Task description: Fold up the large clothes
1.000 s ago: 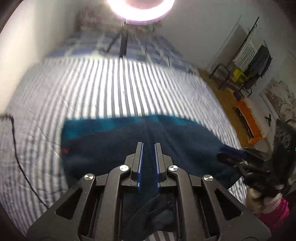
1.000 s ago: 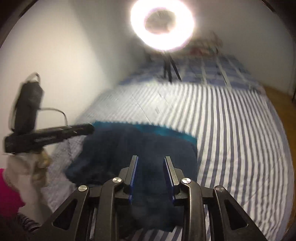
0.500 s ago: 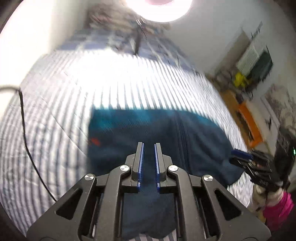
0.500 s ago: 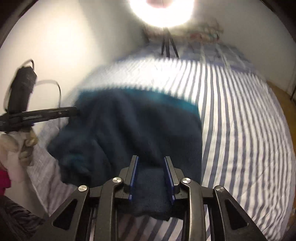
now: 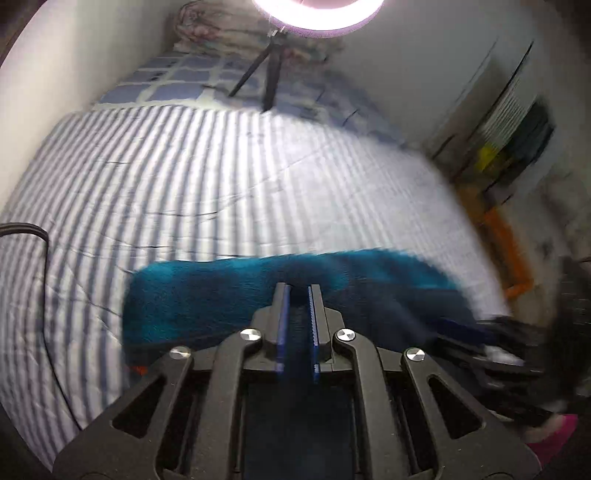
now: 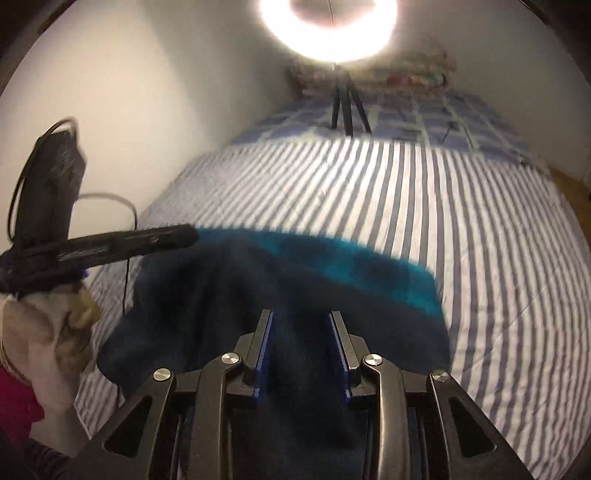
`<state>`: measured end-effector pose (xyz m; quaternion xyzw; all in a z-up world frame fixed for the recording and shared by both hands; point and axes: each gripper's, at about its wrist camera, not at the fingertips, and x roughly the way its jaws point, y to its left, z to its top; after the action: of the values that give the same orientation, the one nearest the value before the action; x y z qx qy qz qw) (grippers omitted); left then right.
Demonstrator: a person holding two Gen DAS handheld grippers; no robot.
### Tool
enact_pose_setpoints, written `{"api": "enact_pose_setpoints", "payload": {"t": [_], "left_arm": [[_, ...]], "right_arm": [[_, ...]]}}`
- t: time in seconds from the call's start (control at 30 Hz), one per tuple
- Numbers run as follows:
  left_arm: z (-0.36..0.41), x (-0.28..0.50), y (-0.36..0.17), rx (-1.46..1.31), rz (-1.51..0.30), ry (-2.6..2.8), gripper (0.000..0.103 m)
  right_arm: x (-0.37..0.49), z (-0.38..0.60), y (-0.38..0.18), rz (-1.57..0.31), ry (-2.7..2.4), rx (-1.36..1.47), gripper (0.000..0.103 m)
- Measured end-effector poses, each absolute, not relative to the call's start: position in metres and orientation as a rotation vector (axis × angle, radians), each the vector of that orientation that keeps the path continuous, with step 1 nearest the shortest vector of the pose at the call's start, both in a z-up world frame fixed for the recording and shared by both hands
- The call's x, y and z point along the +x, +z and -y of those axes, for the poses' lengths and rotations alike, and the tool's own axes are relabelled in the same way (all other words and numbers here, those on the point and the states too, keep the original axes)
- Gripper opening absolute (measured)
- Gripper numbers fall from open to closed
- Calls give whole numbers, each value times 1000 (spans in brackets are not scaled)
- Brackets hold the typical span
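2 grippers are in view, and we hold 1 in each hand over a bed covered by a striped sheet. We note that the left gripper occupies the lower centre of the left wrist view, with its blue pads drawn nearly together and clamped on a thin layer of the dark blue fleece garment. We note that the right gripper occupies the lower centre of the right wrist view, with its pads set wider but closed on a thicker bunch of the same garment, which fills the gap between them. The garment spreads across the lower half of both views, resting on the sheet, with a brighter teal band along its far edge. In the right wrist view the left gripper appears again at the middle left, with the hand below it and a pink sleeve at the lower left edge. A ring light on a black tripod stands at the top of both views, on a checked blanket at the far end of the bed. A black cable runs down the left edge of the left wrist view. The right side of that view is blurred.
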<state>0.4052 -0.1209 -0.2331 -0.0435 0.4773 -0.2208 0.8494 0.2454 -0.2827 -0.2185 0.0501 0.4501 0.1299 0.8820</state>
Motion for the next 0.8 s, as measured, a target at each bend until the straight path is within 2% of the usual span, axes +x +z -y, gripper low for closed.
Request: {"api": "enact_pose_setpoints", "payload": {"t": [0.1, 0.17, 0.27, 0.5, 0.6, 0.8], "left_arm": [[114, 418, -265, -145, -1090, -419, 8], [112, 418, -258, -128, -1084, -429, 8], [97, 404, -234, -85, -1022, -408, 8], [41, 343, -203, -211, -988, -521, 8], [33, 324, -212, -232, -1041, -554, 8], [38, 316, -268, -61, -1173, -452, 10]], "right_arm": [[245, 291, -248, -997, 251, 89, 30], [243, 292, -252, -1001, 255, 97, 30], [240, 291, -237, -1005, 258, 89, 30], [186, 313, -191, -934, 334, 126, 30], [163, 315, -194, -944, 367, 137, 31], [157, 312, -233, -1021, 333, 138, 31]]}}
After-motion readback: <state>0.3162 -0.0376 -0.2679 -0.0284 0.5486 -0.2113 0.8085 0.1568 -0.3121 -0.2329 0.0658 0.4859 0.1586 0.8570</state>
